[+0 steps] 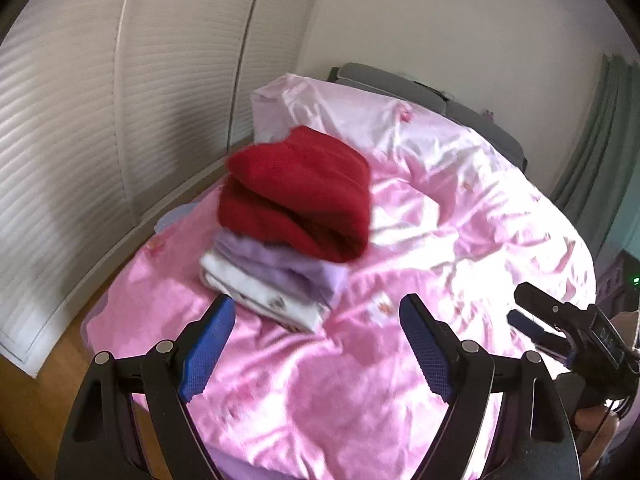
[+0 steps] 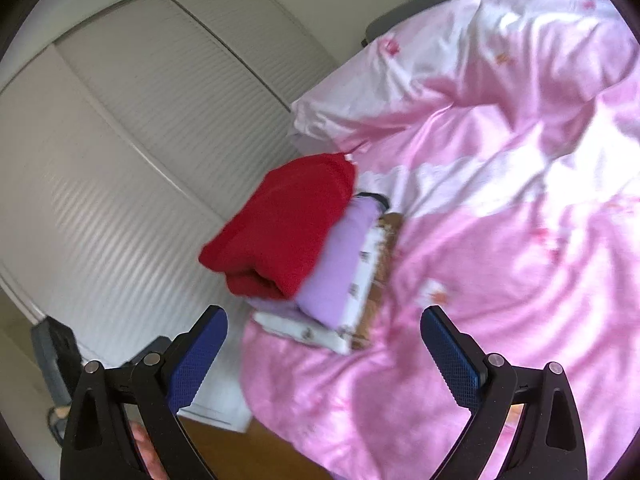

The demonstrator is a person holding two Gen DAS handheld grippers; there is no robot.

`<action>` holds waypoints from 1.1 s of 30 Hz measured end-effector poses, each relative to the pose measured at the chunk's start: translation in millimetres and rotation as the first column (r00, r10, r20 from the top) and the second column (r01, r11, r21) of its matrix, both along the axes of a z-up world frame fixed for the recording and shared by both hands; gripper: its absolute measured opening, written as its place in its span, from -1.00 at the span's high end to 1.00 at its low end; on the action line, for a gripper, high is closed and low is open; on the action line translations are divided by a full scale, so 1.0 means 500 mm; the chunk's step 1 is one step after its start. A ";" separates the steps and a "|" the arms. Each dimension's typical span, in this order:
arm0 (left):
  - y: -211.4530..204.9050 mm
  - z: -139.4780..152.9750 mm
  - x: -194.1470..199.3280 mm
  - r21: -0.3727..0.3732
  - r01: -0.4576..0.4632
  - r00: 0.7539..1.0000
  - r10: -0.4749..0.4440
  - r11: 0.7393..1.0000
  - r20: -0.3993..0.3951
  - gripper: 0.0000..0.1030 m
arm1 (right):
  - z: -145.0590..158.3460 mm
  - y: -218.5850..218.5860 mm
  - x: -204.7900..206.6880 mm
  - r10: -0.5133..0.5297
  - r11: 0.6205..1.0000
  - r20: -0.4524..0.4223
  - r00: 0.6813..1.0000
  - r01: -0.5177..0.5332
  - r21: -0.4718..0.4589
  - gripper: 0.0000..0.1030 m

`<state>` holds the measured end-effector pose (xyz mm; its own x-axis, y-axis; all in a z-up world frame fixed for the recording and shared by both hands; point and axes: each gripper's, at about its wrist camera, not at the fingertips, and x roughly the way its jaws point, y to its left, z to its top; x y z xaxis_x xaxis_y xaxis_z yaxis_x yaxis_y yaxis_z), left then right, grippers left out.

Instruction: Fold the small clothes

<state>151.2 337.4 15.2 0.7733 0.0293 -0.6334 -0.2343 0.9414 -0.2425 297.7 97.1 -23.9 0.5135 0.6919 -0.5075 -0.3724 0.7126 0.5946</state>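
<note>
Three folded garments are stacked on the bed (image 1: 400, 380) just ahead of both tools: a red knit piece (image 1: 296, 200) on top, a lilac piece (image 1: 280, 268) beneath it, and a white printed piece (image 1: 260, 296) at the bottom (in the right wrist view a brown edge shows under the white one, but what it belongs to cannot be told). The stack lies ahead of the left tool (image 1: 316, 316) and slightly toward its left finger; from the right tool (image 2: 324, 324) it lies ahead and between the fingers, nearer the left one.

The step in hand is judged to be the finishing of the pile, or the fetching of a further garment, none of which is seen loose on the pink cover. If the pile is to be tidied, the red piece should be squared over the lilac one, since it overhangs the stack on the wardrobe (image 1: 100, 160) side and could slide off the soft, rumpled bedding. Pressure is best applied downward and gently, with the edges nudged rather than pinched, so that the lower folds are not dragged open.

Both tools are spread wide, nothing is held between their blue pads (image 1: 208, 348), and no cloth is touched by either. The right tool is also seen at the right edge of the left wrist view, clear of the stack.
</note>
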 end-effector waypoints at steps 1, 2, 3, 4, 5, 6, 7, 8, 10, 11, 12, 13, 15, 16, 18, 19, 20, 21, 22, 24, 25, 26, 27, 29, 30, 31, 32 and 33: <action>-0.026 -0.001 -0.013 0.011 0.011 1.000 -0.011 1.000 0.002 -0.63 | 0.002 -0.021 -0.017 -0.007 1.000 0.012 1.000 0.007 -0.013 -0.91; -0.055 -0.002 -0.027 0.017 0.026 1.000 -0.026 1.000 0.006 -0.63 | 0.004 -0.044 -0.035 -0.013 1.000 0.025 1.000 0.014 -0.028 -0.91; -0.086 -0.004 -0.041 0.020 0.044 0.999 -0.044 0.999 0.010 -0.63 | 0.005 -0.071 -0.057 -0.024 0.999 0.042 0.999 0.026 -0.043 -0.91; -0.112 -0.005 -0.052 0.024 0.059 0.998 -0.059 0.998 0.012 -0.63 | 0.007 -0.097 -0.078 -0.036 0.997 0.057 0.998 0.040 -0.061 -0.91; -0.143 -0.007 -0.065 0.030 0.076 0.997 -0.076 0.997 0.015 -0.63 | 0.008 -0.129 -0.103 -0.046 0.995 0.075 0.996 0.052 -0.080 -0.91; -0.167 -0.010 -0.074 0.035 0.088 0.996 -0.088 0.996 0.018 -0.63 | 0.007 -0.152 -0.121 -0.056 0.994 0.087 0.995 0.064 -0.092 -0.91; -0.195 -0.015 -0.084 0.040 0.103 0.994 -0.104 0.994 0.021 -0.64 | 0.007 -0.176 -0.139 -0.065 0.992 0.097 0.993 0.075 -0.106 -0.91; -0.225 -0.021 -0.094 0.045 0.120 0.992 -0.121 0.992 0.024 -0.64 | 0.007 -0.208 -0.167 -0.075 0.988 0.116 0.990 0.090 -0.125 -0.91; -0.277 -0.033 -0.110 0.054 0.151 0.988 -0.152 0.987 0.022 -0.64 | 0.006 -0.256 -0.208 -0.092 0.982 0.143 0.985 0.114 -0.152 -0.91; -0.303 -0.040 -0.118 0.054 0.169 0.985 -0.171 0.984 0.021 -0.64 | 0.005 -0.286 -0.234 -0.105 0.977 0.160 0.981 0.132 -0.169 -0.91; -0.326 -0.046 -0.127 0.054 0.186 0.982 -0.187 0.981 0.020 -0.64 | 0.004 -0.309 -0.254 -0.116 0.972 0.171 0.978 0.147 -0.181 -0.91; -0.354 -0.052 -0.137 0.058 0.203 0.979 -0.205 0.977 0.022 -0.64 | 0.003 -0.331 -0.272 -0.128 0.967 0.180 0.975 0.163 -0.193 -0.91; -0.399 -0.060 -0.154 0.075 0.229 0.973 -0.231 0.971 0.026 -0.64 | -0.002 -0.376 -0.313 -0.156 0.954 0.203 0.967 0.201 -0.224 -0.91; -0.419 -0.064 -0.160 0.086 0.241 0.969 -0.244 0.967 0.028 -0.64 | -0.004 -0.396 -0.332 -0.166 0.947 0.214 0.963 0.216 -0.237 -0.91; -0.459 -0.073 -0.174 0.128 0.247 0.967 -0.253 0.960 0.028 -0.64 | -0.008 -0.439 -0.372 -0.200 0.925 0.238 0.951 0.263 -0.274 -0.91; -0.480 -0.078 -0.182 0.148 0.250 0.966 -0.257 0.957 0.030 -0.64 | -0.010 -0.457 -0.389 -0.215 0.916 0.244 0.946 0.281 -0.285 -0.91; -0.492 -0.081 -0.190 0.150 0.254 0.965 -0.262 0.955 0.032 -0.64 | -0.010 -0.468 -0.401 -0.226 0.909 0.249 0.942 0.296 -0.293 -0.91; -0.501 -0.085 -0.195 0.153 0.254 0.965 -0.262 0.955 0.035 -0.64 | -0.012 -0.485 -0.419 -0.239 0.901 0.258 0.936 0.313 -0.302 -0.91; -0.514 -0.089 -0.203 0.163 0.250 0.965 -0.259 0.954 0.039 -0.64 | -0.014 -0.501 -0.438 -0.252 0.889 0.271 0.929 0.332 -0.314 -0.91; -0.544 -0.099 -0.221 0.183 0.250 0.963 -0.263 0.951 0.052 -0.64 | -0.015 -0.529 -0.469 -0.277 0.867 0.295 0.914 0.370 -0.333 -0.91; -0.556 -0.104 -0.229 0.188 0.249 0.963 -0.263 0.950 0.055 -0.64 | -0.015 -0.539 -0.481 -0.288 0.859 0.303 0.908 0.385 -0.337 -0.91; -0.570 -0.110 -0.238 0.194 0.253 0.961 -0.269 0.948 0.058 -0.64 | -0.017 -0.553 -0.496 -0.302 0.847 0.312 0.901 0.403 -0.347 -0.91; -0.583 -0.116 -0.246 0.199 0.261 0.959 -0.277 0.945 0.058 -0.64 | -0.016 -0.563 -0.508 -0.309 0.839 0.320 0.896 0.415 -0.352 -0.91; -0.605 -0.127 -0.259 0.211 0.275 0.955 -0.292 0.938 0.056 -0.64 | -0.019 -0.576 -0.530 -0.317 0.823 0.338 0.886 0.435 -0.366 -0.91; -0.615 -0.132 -0.264 0.221 0.278 0.953 -0.296 0.935 0.057 -0.64 | -0.019 -0.583 -0.541 -0.322 0.812 0.350 0.880 0.447 -0.375 -0.91; -0.627 -0.137 -0.271 0.233 0.279 0.952 -0.300 0.932 0.058 -0.64 | -0.021 -0.590 -0.553 -0.327 0.802 0.361 0.873 0.459 -0.382 -0.91; -0.636 -0.140 -0.276 0.241 0.281 0.951 -0.303 0.929 0.060 -0.64 | -0.022 -0.598 -0.565 -0.332 0.795 0.370 0.868 0.469 -0.385 -0.91; -0.646 -0.141 -0.280 0.250 0.293 0.947 -0.316 0.923 0.059 -0.64 | -0.022 -0.601 -0.575 -0.339 0.788 0.377 0.862 0.479 -0.387 -0.91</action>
<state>11.2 14.2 -55.5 0.8253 -0.0786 -0.5592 0.0862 0.9962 -0.0129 10.4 -203.7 -35.1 0.8584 0.1106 -0.5009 -0.0787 0.9933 0.0844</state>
